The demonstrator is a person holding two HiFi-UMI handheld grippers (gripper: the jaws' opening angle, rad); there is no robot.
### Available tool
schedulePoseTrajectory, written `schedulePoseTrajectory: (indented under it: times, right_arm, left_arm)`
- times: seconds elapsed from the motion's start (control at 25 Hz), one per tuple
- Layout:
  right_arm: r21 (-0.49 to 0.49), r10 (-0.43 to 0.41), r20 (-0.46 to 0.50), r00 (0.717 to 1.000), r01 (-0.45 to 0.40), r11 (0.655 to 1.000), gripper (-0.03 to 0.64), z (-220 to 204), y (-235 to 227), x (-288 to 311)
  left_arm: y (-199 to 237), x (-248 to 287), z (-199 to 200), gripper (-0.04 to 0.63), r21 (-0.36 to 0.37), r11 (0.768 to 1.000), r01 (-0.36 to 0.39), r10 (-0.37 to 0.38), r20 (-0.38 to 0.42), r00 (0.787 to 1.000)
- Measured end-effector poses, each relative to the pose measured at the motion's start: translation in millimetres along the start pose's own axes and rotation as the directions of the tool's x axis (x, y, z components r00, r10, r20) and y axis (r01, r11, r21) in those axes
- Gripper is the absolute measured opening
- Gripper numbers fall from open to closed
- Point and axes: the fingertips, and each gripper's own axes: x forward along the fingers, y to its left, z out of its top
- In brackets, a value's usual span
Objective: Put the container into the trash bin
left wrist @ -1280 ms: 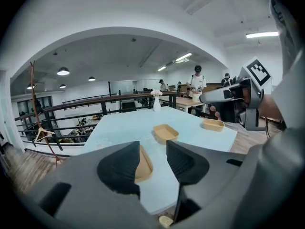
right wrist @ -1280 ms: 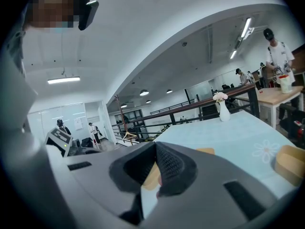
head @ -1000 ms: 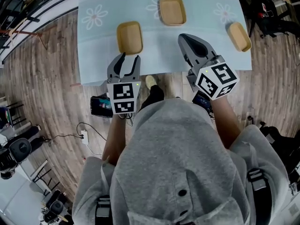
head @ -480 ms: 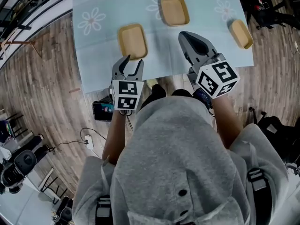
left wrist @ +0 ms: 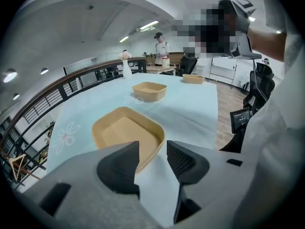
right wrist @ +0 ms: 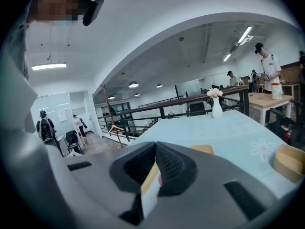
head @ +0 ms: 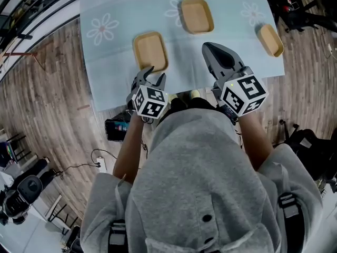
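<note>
Your left tongs (head: 150, 74) hang at the near edge of the table (head: 110, 57) with the two jaws spread and nothing between them but pale blue cloth (left wrist: 190, 109); the nearest container (head: 150, 51), a shallow tan tray with rounded corners, lies flat on that cloth just ahead of them; in the left gripper view (left wrist: 152, 149) the left jaw covers the tray's (left wrist: 126, 135) near edge and its near right corner shows in the gap, though you cannot tell from either view whether the jaw touches the rim.

Your right tongs (head: 213, 49) are over the table to the right of that tray and apart from it; in the right gripper view (right wrist: 155, 149) their jaws are pressed together at the tips and pinch nothing, with only a sliver of cloth and tan showing through the slit lower down.

A middle container (head: 196, 16) sits farther back on the table, between the lines of your two tongs and well apart from both; a far-right container (head: 270, 40) lies near the table's right edge, beyond the right tongs; all three are upright and look empty.

A white vase (right wrist: 217, 109) stands at the table's far end.
</note>
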Motion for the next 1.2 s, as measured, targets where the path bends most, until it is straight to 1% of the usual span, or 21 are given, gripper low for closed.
schedulePoseTrajectory:
  times: [0.12,0.2,0.28,0.36,0.44,0.48,0.52,0.56,0.64,0.68,0.8,0.96,1.08,1.2]
  right_arm:
    - [-0.007,-0.006,-0.007,1.0,0.006,1.0,0.025,-0.8,-4.2,-4.1]
    - [-0.01,-0.008,-0.009,1.0,0.008,1.0,0.025,-0.1,-6.3,-5.5]
    - [-0.004,-0.007,-0.009,1.0,0.007,1.0,0.026,-1.0,-9.2,-8.1]
    - [0.01,0.001,-0.009,1.0,-0.001,1.0,0.025,-2.8,-11.4,-11.2]
    - [0.009,0.016,-0.011,1.0,-0.016,1.0,0.026,-3.4,-10.8,-12.0]
    - [0.002,0.024,-0.011,1.0,-0.024,1.0,0.025,-3.0,-10.1,-12.0]
    - [-0.005,0.031,-0.01,0.999,-0.031,1.0,0.026,-2.2,-9.4,-12.3]
    - [-0.012,0.038,-0.01,0.999,-0.038,0.999,0.025,-1.4,-8.6,-12.8]
    - [-0.021,0.054,-0.01,0.999,-0.054,0.998,0.025,-1.1,-6.0,-14.3]
    - [-0.026,0.063,-0.012,0.998,-0.063,0.998,0.025,-1.4,-4.6,-15.0]
    - [-0.034,0.093,-0.014,0.996,-0.094,0.995,0.025,-0.2,-3.2,-16.7]
    - [-0.037,0.137,-0.018,0.99,-0.137,0.99,0.025,0.0,-1.9,-25.6]
    - [-0.03,0.188,-0.027,0.982,-0.189,0.981,0.025,-0.8,0.7,-33.4]
    - [-0.027,0.257,-0.045,0.965,-0.259,0.966,0.025,-4.0,7.2,-34.0]
  left_arm:
    - [-2.3,13.9,-5.9,0.183,0.028,1.0,0.012,-0.011,-0.037,0.999]
    - [-2.0,20.8,-10.2,0.183,0.062,0.998,0.012,-0.008,-0.064,0.998]
    - [-1.1,24.4,-11.1,0.176,0.12,0.993,-0.01,0.019,-0.079,0.997]
    - [-1.8,26.3,-10.9,0.153,0.176,0.984,-0.03,0.047,-0.092,0.995]
    - [-2.9,27.0,-11.2,0.142,0.205,0.978,-0.043,0.066,-0.103,0.992]
    - [-2.8,27.3,-10.9,0.128,0.217,0.975,-0.053,0.078,-0.107,0.991]
    - [-1.8,27.3,-10.4,0.09,0.231,0.971,-0.068,0.095,-0.11,0.989]
    - [-0.3,26.8,-10.3,0.067,0.248,0.965,-0.085,0.116,-0.115,0.987]
    - [2.5,23.2,-12.1,0.034,0.275,0.955,-0.111,0.151,-0.126,0.981]
    - [3.5,20.3,-13.5,0.033,0.269,0.956,-0.12,0.16,-0.131,0.979]
    - [8.0,9.3,-12.8,0.031,0.22,0.963,-0.158,0.188,-0.123,0.975]
    - [7.2,-11.0,-12.2,0.029,0.179,0.954,-0.24,0.262,-0.111,0.959]
    - [0.8,-28.4,-16.0,0.029,0.141,0.944,-0.299,0.316,-0.12,0.941]
    - [-7.8,-46.8,-25.7,0.029,0.08,0.928,-0.364,0.372,-0.146,0.917]
